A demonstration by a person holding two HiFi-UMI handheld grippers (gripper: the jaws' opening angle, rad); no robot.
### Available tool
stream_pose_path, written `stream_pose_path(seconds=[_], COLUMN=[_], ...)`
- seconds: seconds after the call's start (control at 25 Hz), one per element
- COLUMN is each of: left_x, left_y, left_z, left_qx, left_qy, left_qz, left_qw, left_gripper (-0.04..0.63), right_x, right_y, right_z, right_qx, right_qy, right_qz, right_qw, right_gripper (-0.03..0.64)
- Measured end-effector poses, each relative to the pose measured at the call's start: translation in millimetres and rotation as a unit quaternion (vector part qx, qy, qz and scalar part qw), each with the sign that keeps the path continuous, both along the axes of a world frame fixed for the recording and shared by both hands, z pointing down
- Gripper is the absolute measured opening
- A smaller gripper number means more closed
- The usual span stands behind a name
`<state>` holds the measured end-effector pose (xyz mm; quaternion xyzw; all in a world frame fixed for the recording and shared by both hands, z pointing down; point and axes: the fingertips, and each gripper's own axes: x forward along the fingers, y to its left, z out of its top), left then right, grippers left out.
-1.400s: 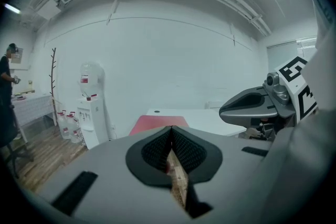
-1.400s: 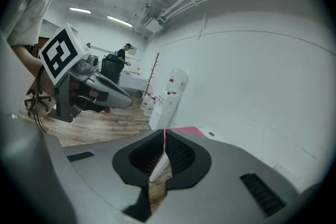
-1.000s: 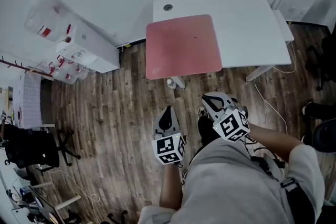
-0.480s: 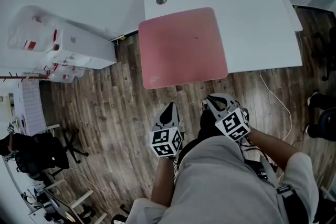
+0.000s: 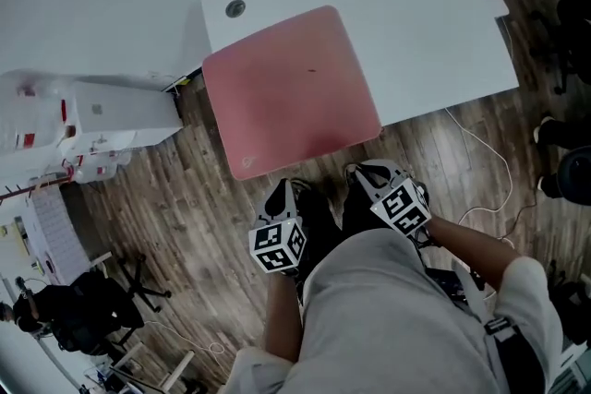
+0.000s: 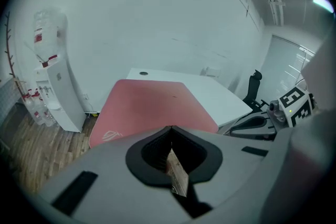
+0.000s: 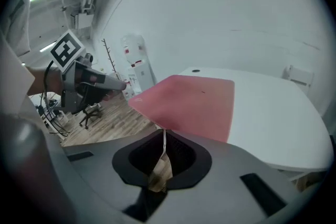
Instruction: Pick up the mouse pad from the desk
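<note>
2 claws are held low in front of the counter (image 5: 434, 23), over the wooden floor (image 5: 185, 198) and close to the person's grey-clad body (image 5: 388, 318). The left claw (image 6: 170, 129) is closed, its jaws pressed together with nothing between them. The right claw (image 7: 164, 131) is closed as well and is equally empty. Both are pointed toward the counter and neither touches it or the pad (image 5: 291, 88).

The pad, pink and rectangular with rounded corners, lies flat on the left part of the white counter. Its left and near sides reach about to the counter's edges. A pale logo (image 5: 247, 163) is printed at the pad's near left corner, and 1 small dark speck (image 5: 311, 69) is seen near its middle. A round grommet (image 5: 235, 8) is set in the counter just beyond the pad's far left corner. The rest of the counter, to the right of the pad, is bare.

A white cabinet (image 5: 102, 111) stands left of the counter, and a cable (image 5: 480, 152) lies on the floor below its right end.
</note>
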<state>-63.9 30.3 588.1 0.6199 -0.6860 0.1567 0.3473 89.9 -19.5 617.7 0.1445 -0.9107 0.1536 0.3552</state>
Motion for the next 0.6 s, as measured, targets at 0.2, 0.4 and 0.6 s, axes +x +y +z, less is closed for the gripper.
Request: stream_pose_path(seconds=[0.2,0.4,0.6], left_x=[15,38,50], left_y=[-23,-45,-56], left_z=[24,34,43], left_qx=[-0.016,-0.027,-0.038], left_qy=[0.010,0.019,0.018], left_qz=[0.062,0.144,0.192], left_qw=[0.9979,0.9890,0.9806], left_gripper=[0.012,0.012,0.012], right_x=[13,32,51], right_y=[-22,-33,-51], right_z=[14,37,57], right_qx=[-0.017,-0.061,-0.110], right_qy=[0.006,0.005,-0.026], right_qz=[0.069,0.156,0.248], right_qw=[0.997,0.986,0.962], right_gripper=[0.041,0.041,0.148])
